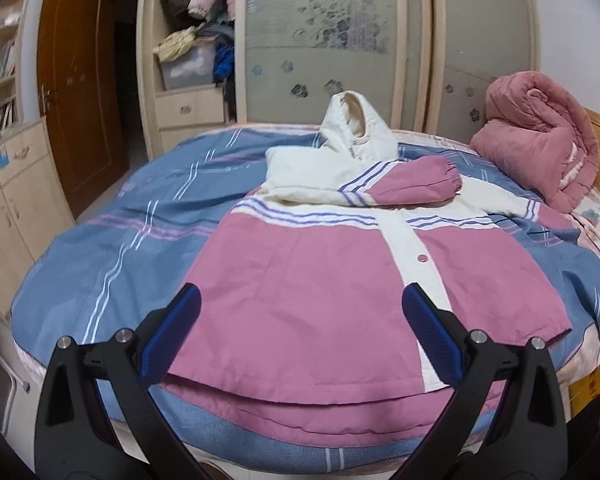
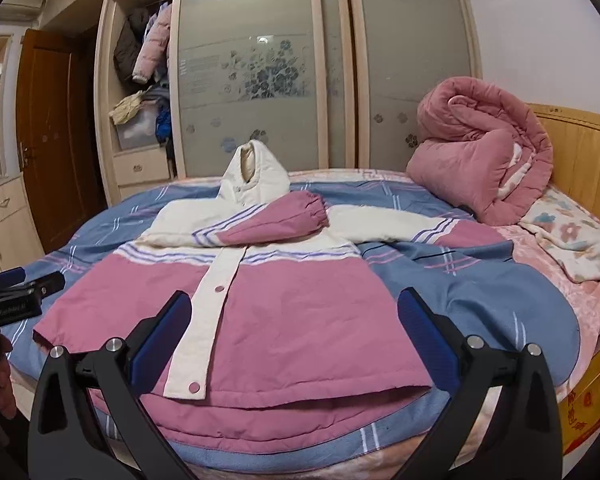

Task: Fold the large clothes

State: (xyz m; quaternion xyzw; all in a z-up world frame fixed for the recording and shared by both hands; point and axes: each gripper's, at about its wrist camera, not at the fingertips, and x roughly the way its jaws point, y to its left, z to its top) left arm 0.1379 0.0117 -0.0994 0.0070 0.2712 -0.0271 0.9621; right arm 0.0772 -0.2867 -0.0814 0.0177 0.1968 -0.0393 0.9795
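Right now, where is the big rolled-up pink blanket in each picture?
Left wrist view: the pink blanket sits at the far right, on the bed past the jacket.
Right wrist view: the pink blanket sits right of centre, against the wooden headboard.
Shared landmark: the jacket's white hood, standing up left of the blanket.

Left gripper and right gripper both gape wide, holding nothing.

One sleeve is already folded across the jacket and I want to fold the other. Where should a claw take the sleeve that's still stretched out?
Probably at the pink cuff end of the outstretched sleeve, coming from the quilt side with the open right claw. It lies flat, pointing away from the jacket, so its far end is free to swing across.
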